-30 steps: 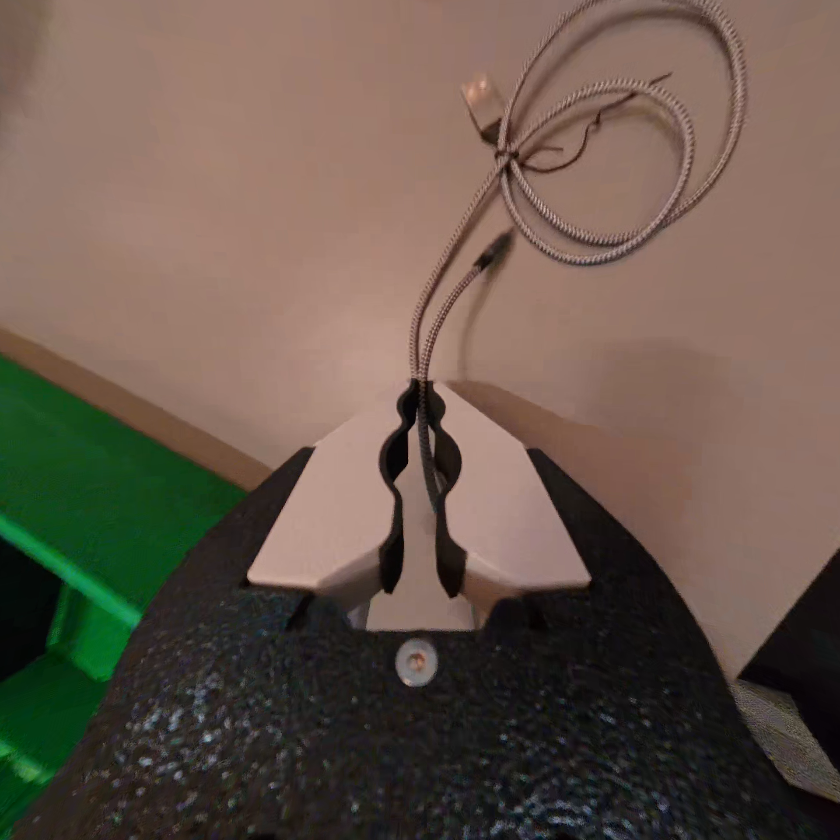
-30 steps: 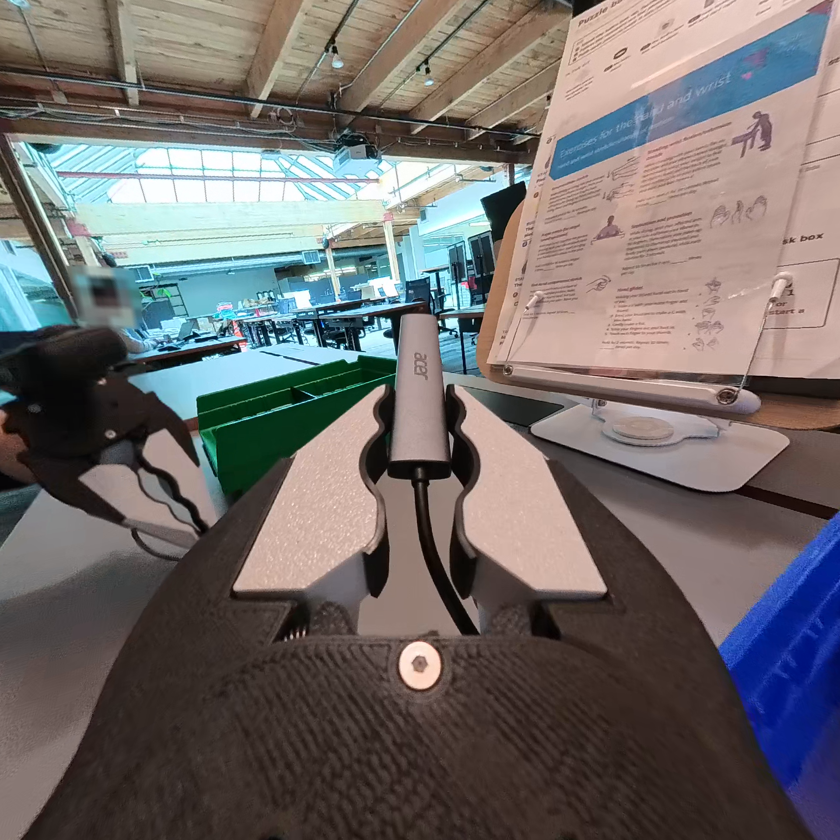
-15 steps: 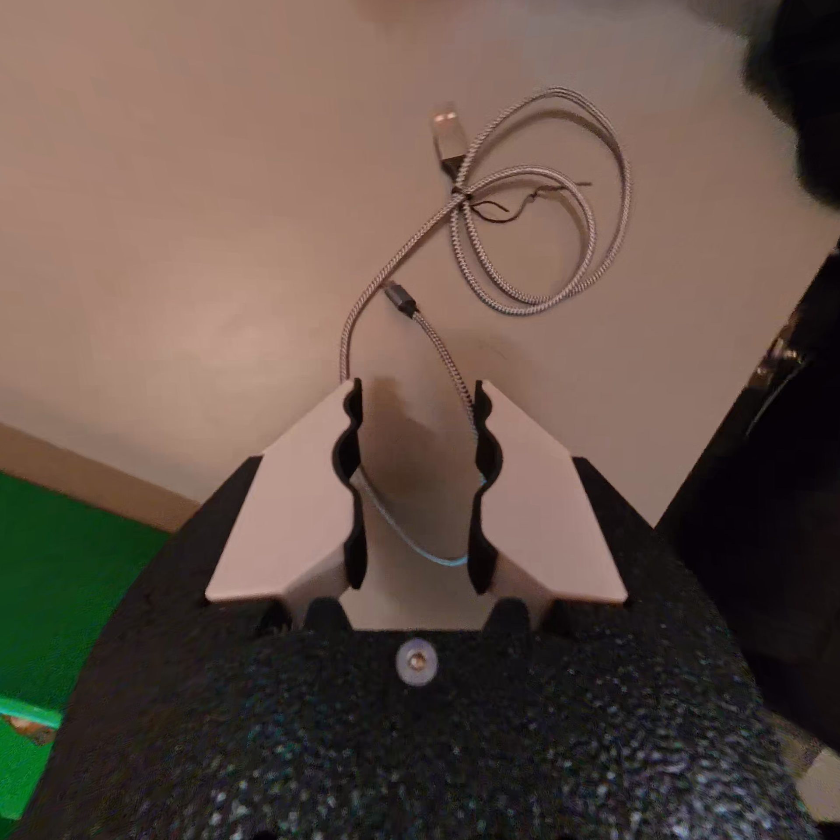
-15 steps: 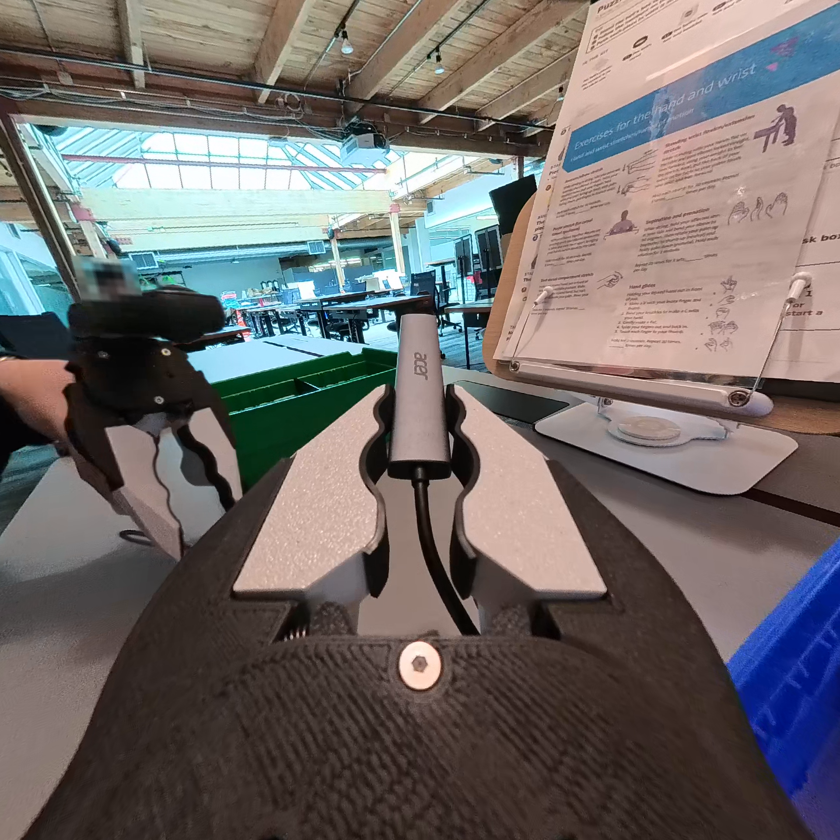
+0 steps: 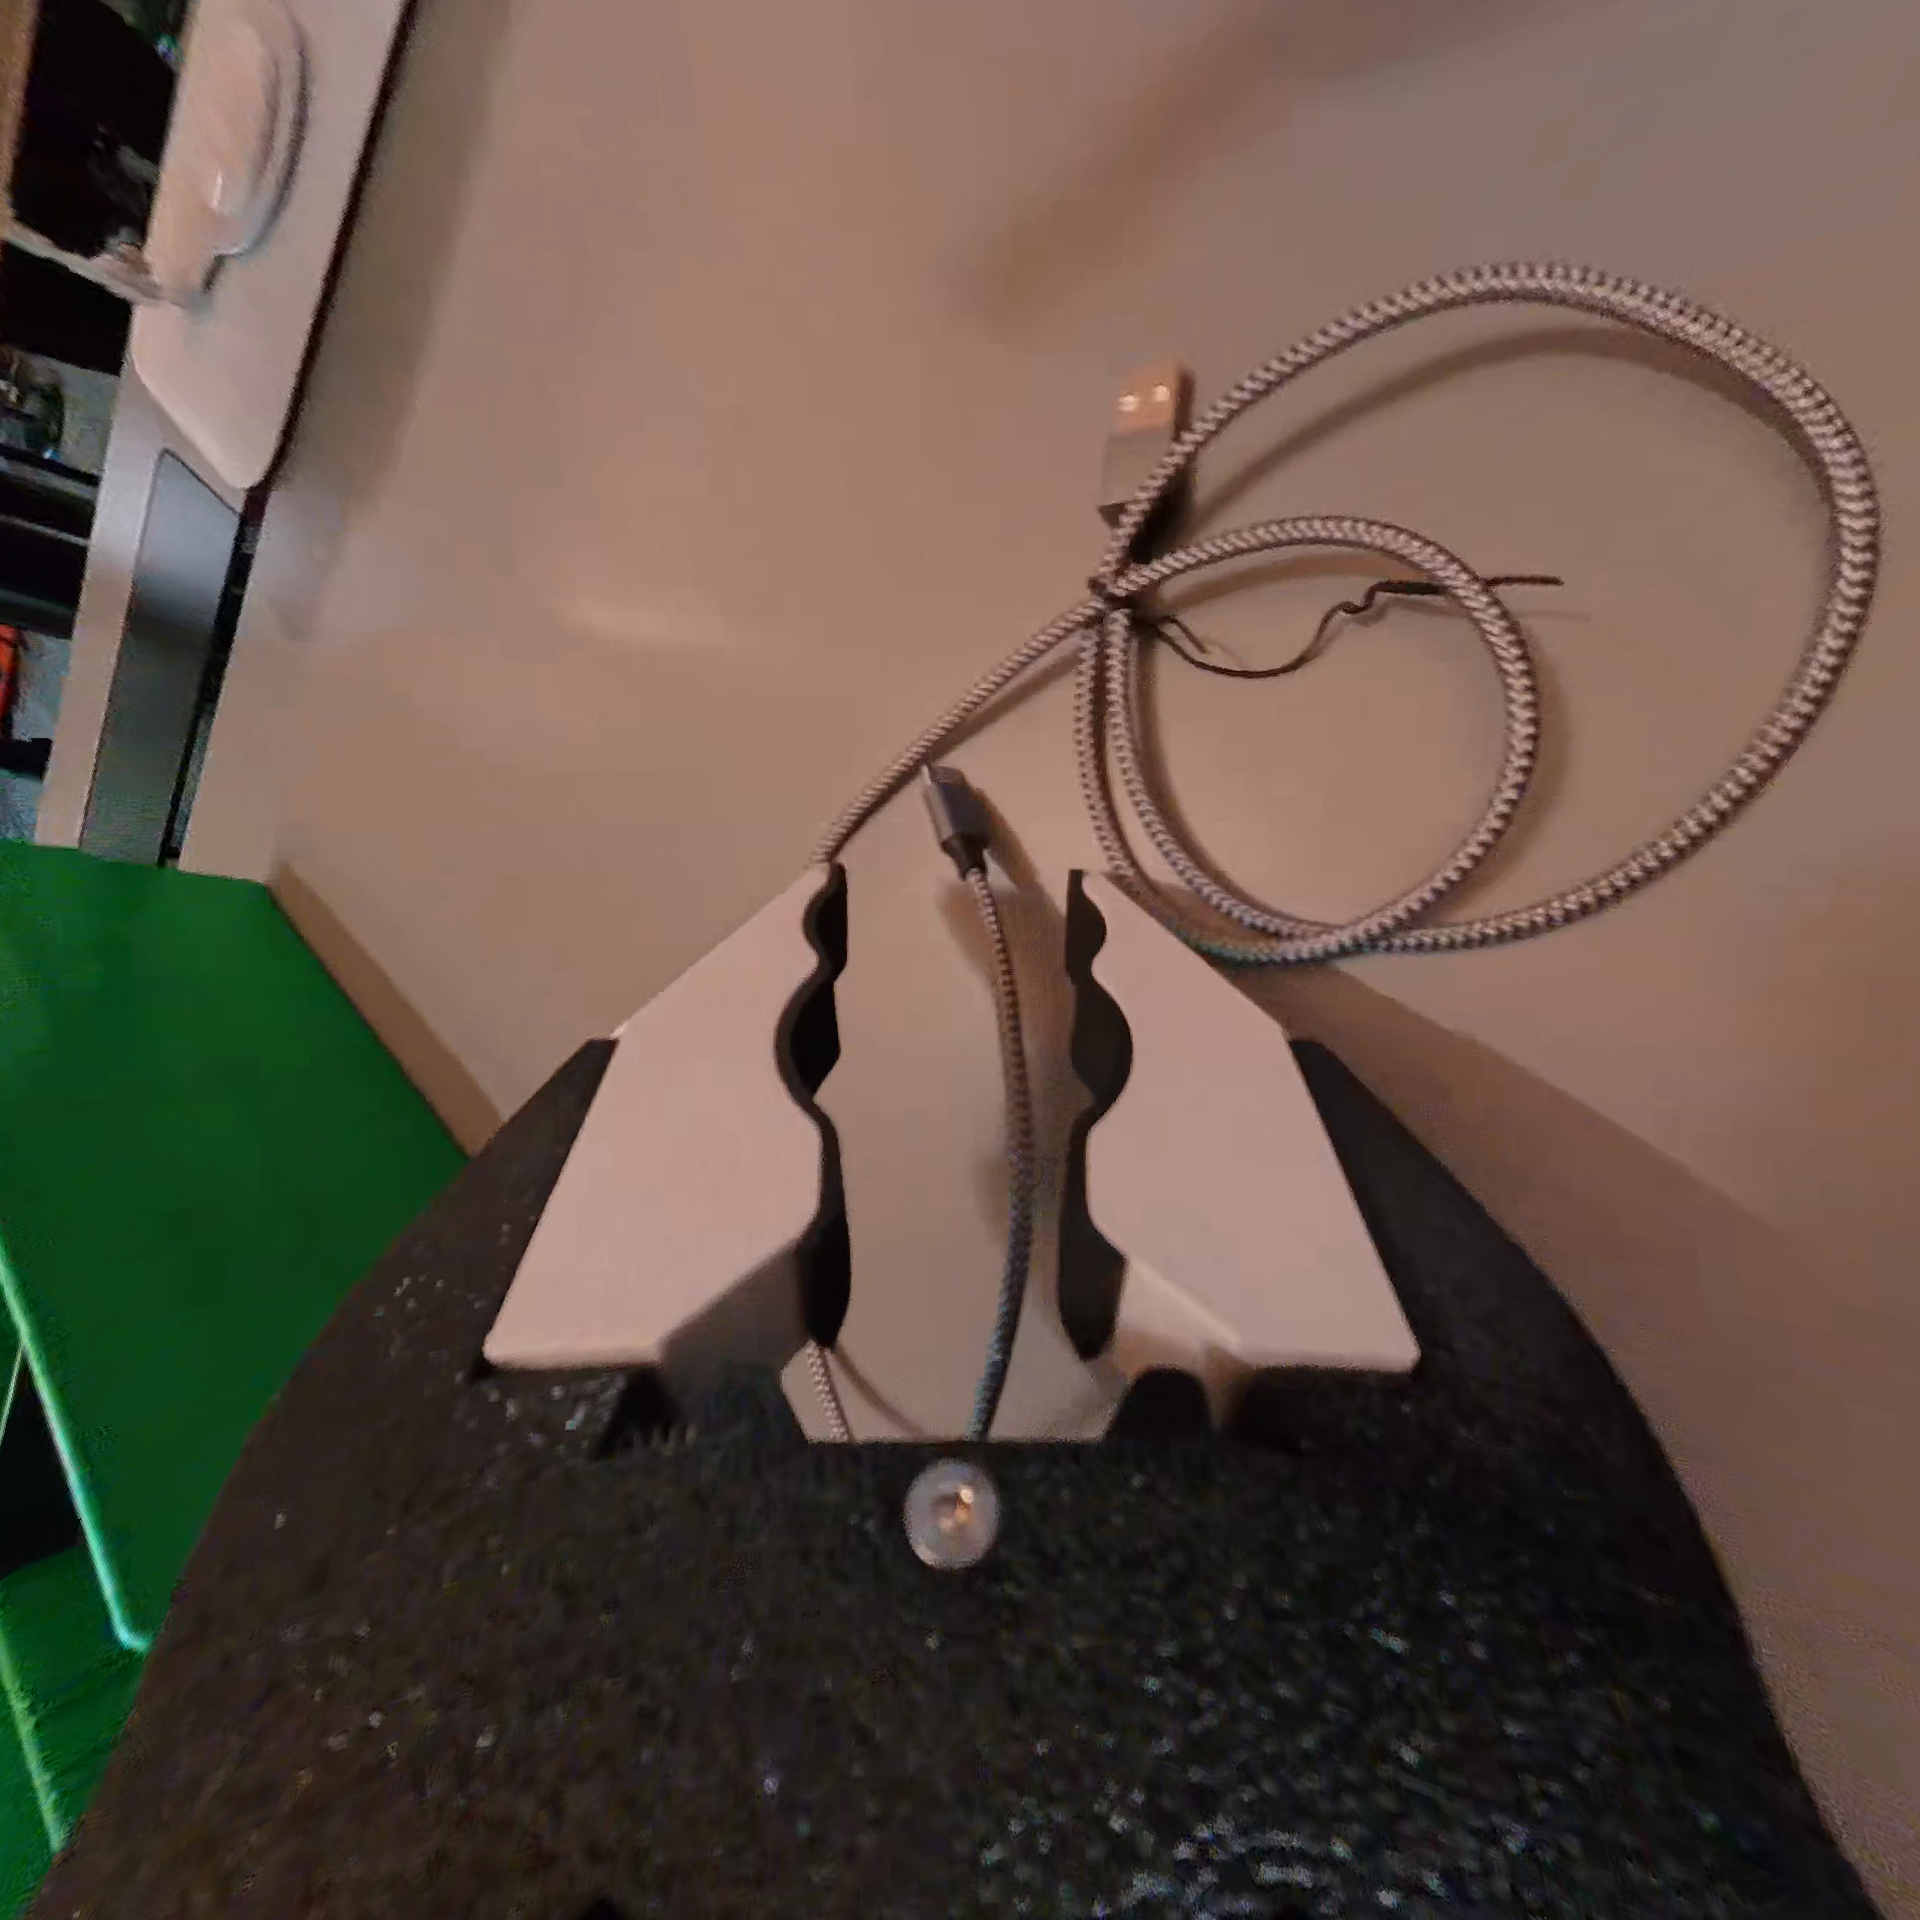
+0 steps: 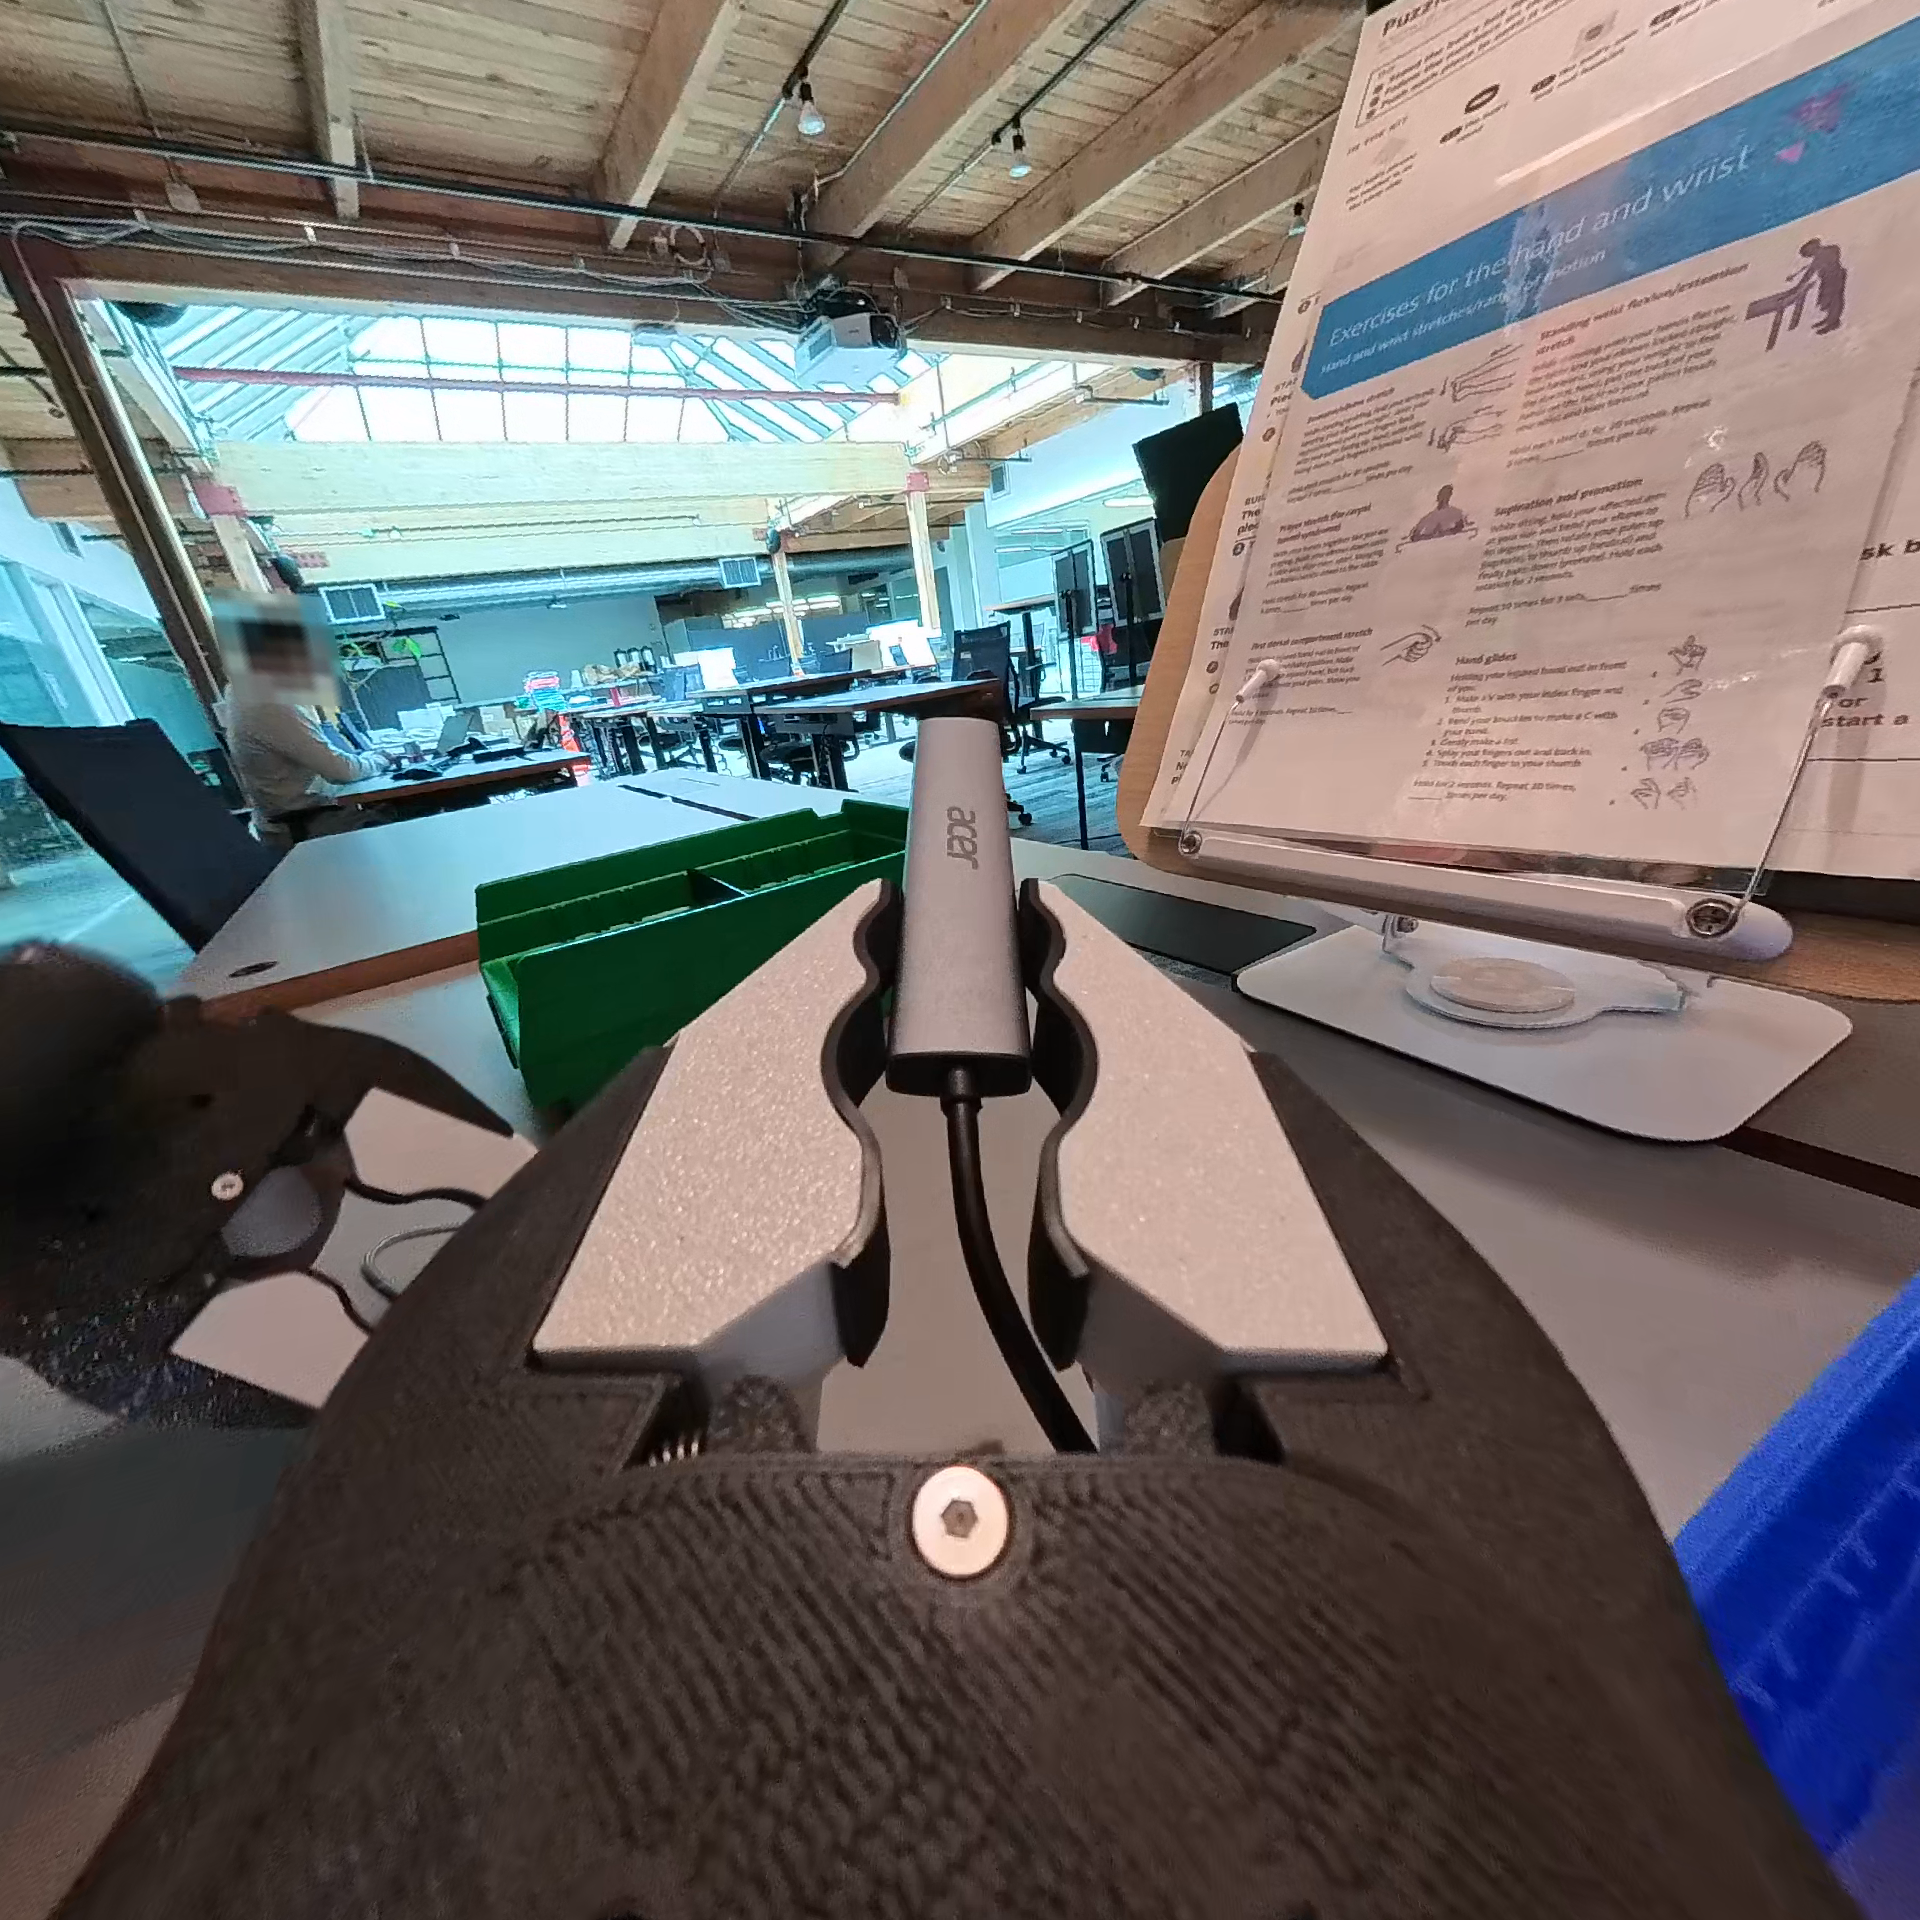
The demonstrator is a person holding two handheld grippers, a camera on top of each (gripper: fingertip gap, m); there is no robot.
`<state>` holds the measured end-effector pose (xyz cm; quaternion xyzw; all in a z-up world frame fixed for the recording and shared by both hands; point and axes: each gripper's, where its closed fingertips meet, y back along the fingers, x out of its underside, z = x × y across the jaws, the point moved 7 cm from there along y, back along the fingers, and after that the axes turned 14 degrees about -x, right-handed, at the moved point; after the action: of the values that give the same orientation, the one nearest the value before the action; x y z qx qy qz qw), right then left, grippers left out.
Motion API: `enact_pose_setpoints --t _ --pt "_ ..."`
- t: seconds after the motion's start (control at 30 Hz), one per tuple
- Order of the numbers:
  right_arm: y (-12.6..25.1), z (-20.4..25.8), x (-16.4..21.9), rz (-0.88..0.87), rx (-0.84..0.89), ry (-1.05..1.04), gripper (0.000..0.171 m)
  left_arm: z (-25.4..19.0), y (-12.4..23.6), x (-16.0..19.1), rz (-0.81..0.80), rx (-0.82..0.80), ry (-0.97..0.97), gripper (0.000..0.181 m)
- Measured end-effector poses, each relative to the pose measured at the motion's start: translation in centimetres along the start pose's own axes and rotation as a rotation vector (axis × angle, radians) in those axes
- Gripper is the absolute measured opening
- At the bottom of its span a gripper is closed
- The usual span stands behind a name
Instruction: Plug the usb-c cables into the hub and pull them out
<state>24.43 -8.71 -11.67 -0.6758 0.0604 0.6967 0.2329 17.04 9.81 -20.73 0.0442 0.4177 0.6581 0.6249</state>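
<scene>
In the left wrist view my left gripper (image 5: 951,899) is open above the beige table. A grey braided cable (image 5: 1003,1091) runs loose between its fingers. The cable's USB-C plug (image 5: 951,821) lies just past the fingertips. The rest of the cable lies coiled (image 5: 1507,727) at the far right, with its flat silver plug (image 5: 1143,436) beyond. In the right wrist view my right gripper (image 6: 956,904) is shut on a slim grey hub (image 6: 956,831), which points forward with its black lead (image 6: 987,1247) trailing back. The left gripper (image 6: 260,1195) shows low at the left.
A green bin (image 6: 665,935) stands ahead left of the hub and shows in the left wrist view (image 5: 156,1143). A document stand (image 6: 1558,520) on a white base (image 6: 1558,1029) stands right. A blue bin (image 6: 1849,1558) is near right. A person (image 6: 281,727) sits far back. Tip to tip, the grippers are about 20 centimeters apart.
My left gripper has opened and let go of the cable, then turned and dropped lower. The cable now lies loose between its fingers. The right gripper keeps the hub steady.
</scene>
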Motion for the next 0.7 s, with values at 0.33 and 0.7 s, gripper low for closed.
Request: enact_pose_setpoints --t 0.33,0.7 --pt "-0.1 0.0 0.1 0.001 -0.011 -0.012 0.022 -1.0 -1.0 0.9 -0.095 -0.191 -0.121 0.020" --pt "-1.5 0.8 1.0 0.046 0.043 0.058 0.021 3.6 0.0 -1.2 -0.244 -0.111 0.090 0.007"
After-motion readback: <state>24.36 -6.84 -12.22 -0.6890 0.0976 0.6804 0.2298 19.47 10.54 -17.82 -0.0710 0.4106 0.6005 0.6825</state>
